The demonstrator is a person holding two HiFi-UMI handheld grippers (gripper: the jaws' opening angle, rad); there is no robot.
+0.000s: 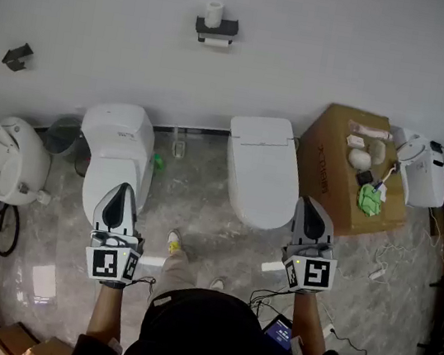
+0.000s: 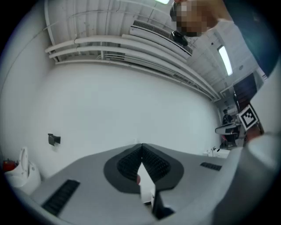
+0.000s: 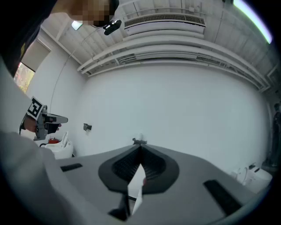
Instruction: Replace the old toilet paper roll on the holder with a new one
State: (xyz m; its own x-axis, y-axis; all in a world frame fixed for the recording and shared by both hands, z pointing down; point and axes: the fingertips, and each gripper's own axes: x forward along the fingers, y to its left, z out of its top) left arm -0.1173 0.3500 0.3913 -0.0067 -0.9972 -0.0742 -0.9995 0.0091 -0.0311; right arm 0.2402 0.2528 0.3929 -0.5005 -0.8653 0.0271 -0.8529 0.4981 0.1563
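the roll point(image 1: 214, 13) stands on the holder point(image 1: 217, 31) fixed to the wall point(image 1: 336, 40).

roll point(image 1: 214, 12) on holder point(image 1: 217, 27) too small to judge; items on box point(image 1: 323, 172) unclear

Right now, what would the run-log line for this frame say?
stage: nothing held | left gripper: shut, empty | right gripper: shut, empty | paper holder: on wall, untouched

Two white toilets stand side by side: left toilet point(image 1: 117, 156), right toilet point(image 1: 262, 170). A cardboard box point(image 1: 328, 168) sits just beside the right toilet, a green cloth point(image 1: 370, 200) on top; a grey bin point(image 1: 63, 137) stands beside the left toilet.
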